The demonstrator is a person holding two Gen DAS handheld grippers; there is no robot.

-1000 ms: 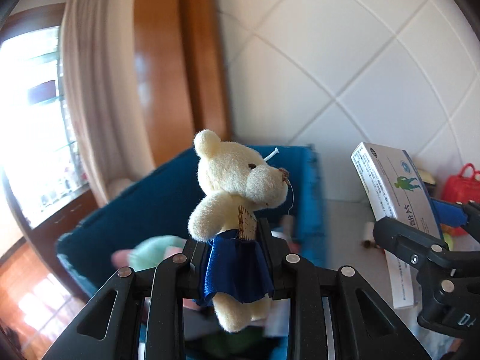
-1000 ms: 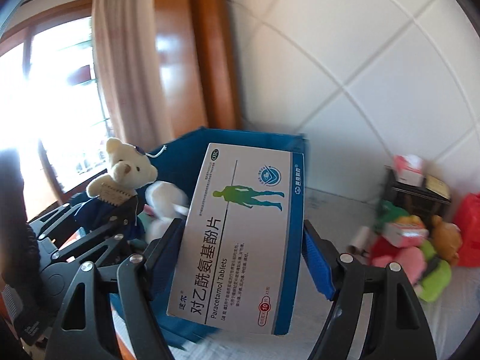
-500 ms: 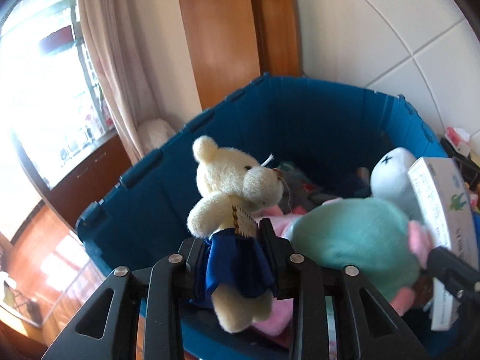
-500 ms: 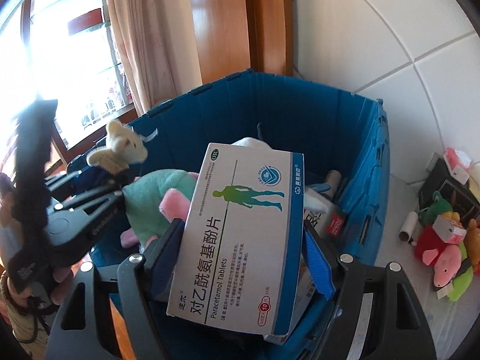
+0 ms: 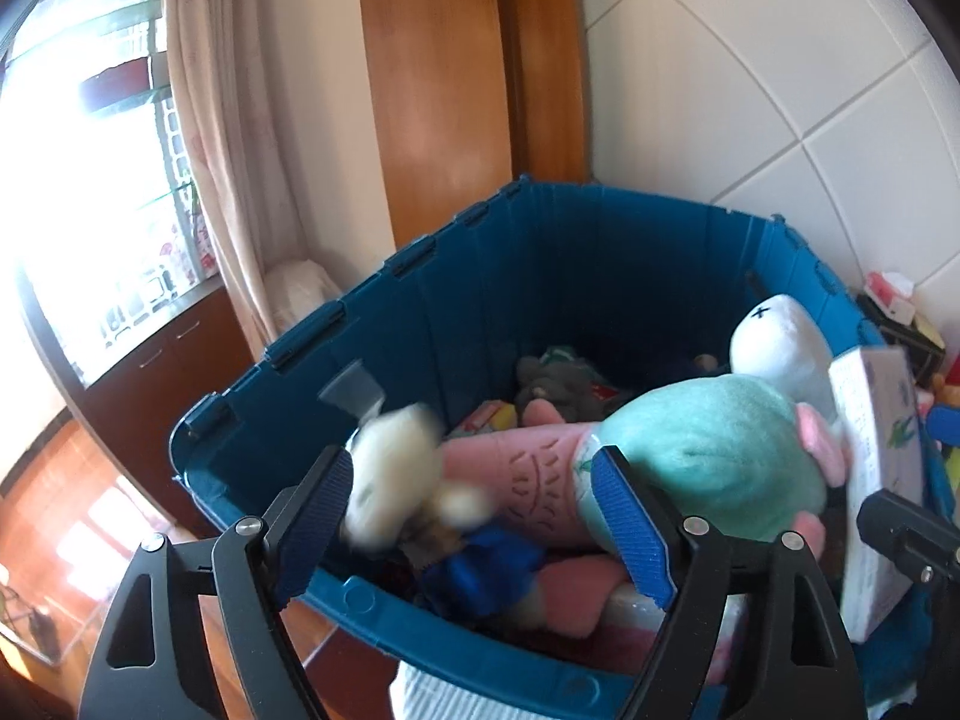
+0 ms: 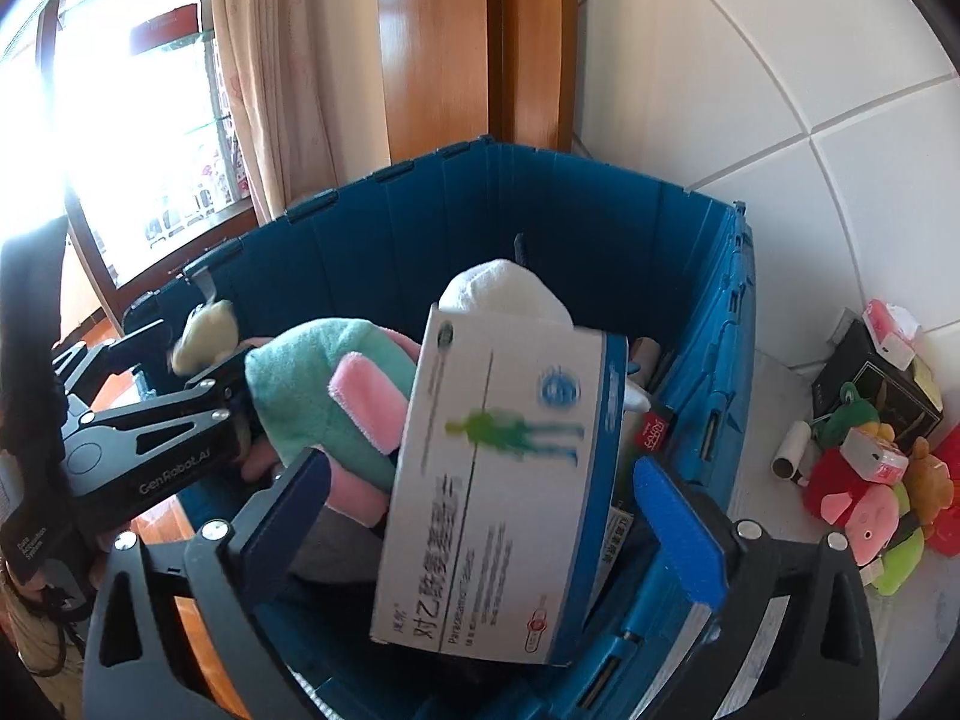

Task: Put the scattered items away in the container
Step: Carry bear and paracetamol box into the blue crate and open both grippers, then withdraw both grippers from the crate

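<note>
Left tool (image 5: 474, 510) agape, teddy (image 5: 396, 474) dropping blurred into blue bin (image 5: 480, 264); right tool (image 6: 480, 516) agape, tablet box (image 6: 498, 480) falling too; toys (image 6: 870, 492) beside bin not yet tidied.

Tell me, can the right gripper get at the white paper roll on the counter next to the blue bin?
Probably yes. The right gripper is open, the medicine box falling free, and the white roll lies exposed outside the blue bin, beside the plush pile.

Both wrist cameras look down, close, into the blue crate (image 5: 510, 276) (image 6: 540, 210) from its near rim; both views share the teal plush (image 5: 708, 450) (image 6: 312, 384) inside.
</note>
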